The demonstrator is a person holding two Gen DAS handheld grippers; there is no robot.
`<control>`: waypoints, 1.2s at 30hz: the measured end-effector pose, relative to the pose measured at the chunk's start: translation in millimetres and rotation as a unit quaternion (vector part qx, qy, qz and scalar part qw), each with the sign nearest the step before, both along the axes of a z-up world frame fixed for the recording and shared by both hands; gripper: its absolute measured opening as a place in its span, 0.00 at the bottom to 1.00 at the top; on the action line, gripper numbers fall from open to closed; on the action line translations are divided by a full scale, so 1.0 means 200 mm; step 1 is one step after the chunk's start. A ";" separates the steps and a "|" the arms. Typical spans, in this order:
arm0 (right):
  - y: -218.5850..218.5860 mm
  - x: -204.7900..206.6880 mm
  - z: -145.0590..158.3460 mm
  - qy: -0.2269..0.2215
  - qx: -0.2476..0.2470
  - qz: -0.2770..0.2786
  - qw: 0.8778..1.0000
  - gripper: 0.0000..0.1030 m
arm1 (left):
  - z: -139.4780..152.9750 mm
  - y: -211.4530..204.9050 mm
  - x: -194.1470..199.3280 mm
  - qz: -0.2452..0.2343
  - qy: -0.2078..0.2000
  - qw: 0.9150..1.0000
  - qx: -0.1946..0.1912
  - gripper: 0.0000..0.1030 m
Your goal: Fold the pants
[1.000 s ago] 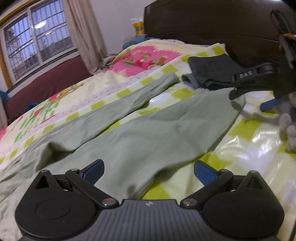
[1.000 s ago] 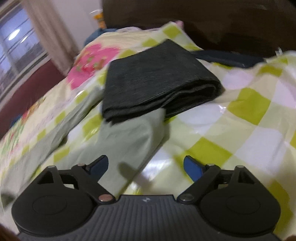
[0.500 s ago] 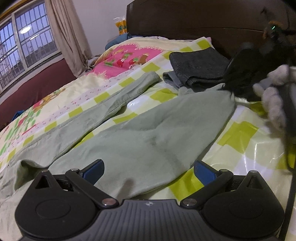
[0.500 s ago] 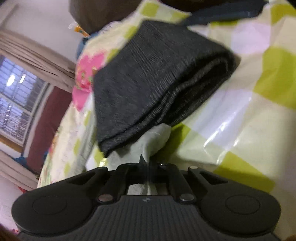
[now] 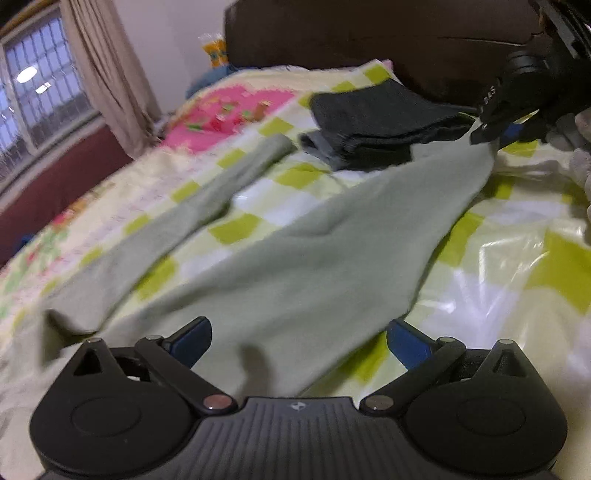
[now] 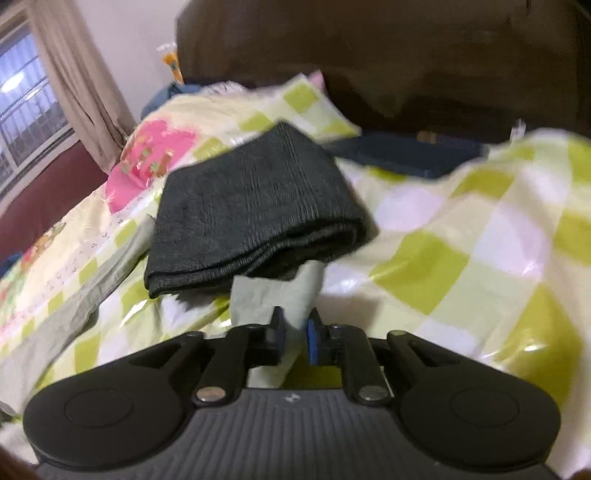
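Observation:
Pale green pants lie spread on a checked bed sheet. My left gripper hovers open just above the near part of one leg, with nothing between its blue pads. My right gripper has that leg's cuff between its pads. Its jaws are opening slightly, but the cloth still fills the gap and hangs lifted from them. In the left wrist view the right gripper holds the cuff up at the far right, so the leg is drawn taut. The other leg lies flat to the left.
A folded dark grey garment lies just beyond the lifted cuff, over a grey piece. A navy item lies behind it by the dark headboard. A curtain and a window are at the left.
My right gripper went from open above the cuff to closed on it, then rose with it. The leg end lifted off the sheet. My left gripper stayed open and barely moved.

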State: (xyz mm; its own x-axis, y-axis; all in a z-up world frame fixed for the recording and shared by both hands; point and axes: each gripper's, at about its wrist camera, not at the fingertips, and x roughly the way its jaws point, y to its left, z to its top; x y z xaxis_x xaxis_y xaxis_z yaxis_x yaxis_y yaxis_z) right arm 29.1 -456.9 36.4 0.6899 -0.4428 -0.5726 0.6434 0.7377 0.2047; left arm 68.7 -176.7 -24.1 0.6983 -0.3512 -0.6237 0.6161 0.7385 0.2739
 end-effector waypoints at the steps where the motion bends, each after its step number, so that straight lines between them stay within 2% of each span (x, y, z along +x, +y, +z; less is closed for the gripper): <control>1: 0.04 0.01 0.03 0.000 -0.023 0.005 1.000 0.24 | 0.02 0.05 -0.01 0.009 -0.005 1.000 0.002 1.00; 4: 0.23 0.06 0.08 -0.006 -0.060 0.062 0.996 0.24 | 0.06 0.24 -0.01 0.042 -0.012 0.999 0.002 1.00; 6: 0.39 0.09 0.11 -0.010 -0.077 0.122 0.989 0.26 | 0.08 0.40 -0.01 0.077 -0.017 0.997 0.010 1.00; 8: 0.60 0.14 0.11 -0.012 -0.068 0.217 0.974 0.29 | 0.10 0.58 -0.02 0.114 -0.019 0.993 0.018 1.00; 9: 0.71 0.16 0.10 -0.007 -0.061 0.266 0.962 0.28 | 0.11 0.67 -0.03 0.131 -0.020 0.991 0.022 1.00; 12: 1.09 0.20 0.02 0.018 -0.070 0.418 0.906 0.28 | 0.12 0.96 -0.07 0.191 -0.026 0.980 0.041 1.00; 15: 1.47 0.19 -0.05 0.037 -0.110 0.540 0.834 0.28 | 0.13 1.26 -0.12 0.257 -0.024 0.965 0.049 1.00; 16: 1.59 0.18 -0.07 0.039 -0.121 0.580 0.804 0.28 | 0.13 1.35 -0.13 0.277 -0.024 0.959 0.048 1.00; 19: 1.86 0.17 -0.13 0.054 -0.138 0.658 0.739 0.33 | 0.12 1.59 -0.16 0.322 -0.007 0.946 0.033 1.00; 21: 1.98 0.18 -0.16 0.062 -0.151 0.688 0.707 0.35 | 0.09 1.71 -0.15 0.338 0.010 0.941 0.018 1.00; 24: 2.14 0.18 -0.22 0.078 -0.185 0.716 0.669 0.37 | 0.03 1.78 -0.12 0.329 0.034 0.944 -0.001 1.00; 27: 2.24 0.20 -0.27 0.088 -0.223 0.720 0.651 0.40 | -0.03 1.77 -0.07 0.306 0.048 0.951 -0.009 1.00; 29: 2.28 0.22 -0.31 0.095 -0.238 0.715 0.650 0.39 | -0.05 1.79 -0.04 0.293 0.061 0.954 -0.015 0.99; 30: 2.31 0.24 -0.33 0.099 -0.239 0.714 0.651 0.36 | -0.06 1.79 -0.03 0.288 0.069 0.955 -0.027 0.91; 31: 2.34 0.25 -0.35 0.106 -0.237 0.711 0.653 0.35 | -0.06 1.80 -0.03 0.284 0.077 0.955 -0.038 0.87; 32: 2.36 0.26 -0.35 0.111 -0.230 0.709 0.657 0.23 | -0.05 1.82 -0.04 0.283 0.080 0.955 -0.046 0.81; 33: 2.37 0.27 -0.35 0.118 -0.221 0.707 0.662 0.15 | -0.05 1.83 -0.04 0.282 0.081 0.954 -0.052 0.66; 34: 2.39 0.29 -0.34 0.122 -0.216 0.704 0.666 0.12 | -0.04 1.85 -0.05 0.284 0.081 0.954 -0.056 0.57; 35: 2.40 0.30 -0.34 0.124 -0.213 0.702 0.669 0.07 | -0.03 1.87 -0.05 0.284 0.087 0.953 -0.063 0.52; 36: 2.42 0.30 -0.34 0.125 -0.207 0.703 0.669 0.06 | -0.02 1.89 -0.06 0.286 0.091 0.951 -0.074 0.47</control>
State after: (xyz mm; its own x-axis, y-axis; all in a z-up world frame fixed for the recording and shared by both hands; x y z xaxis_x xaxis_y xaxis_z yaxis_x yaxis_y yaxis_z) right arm 89.5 27.1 -30.9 0.4970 0.3863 -0.7770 -0.7690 0.6110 -0.1881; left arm 56.3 201.6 -28.7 0.6868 -0.0396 -0.7258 0.1297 0.9892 0.0688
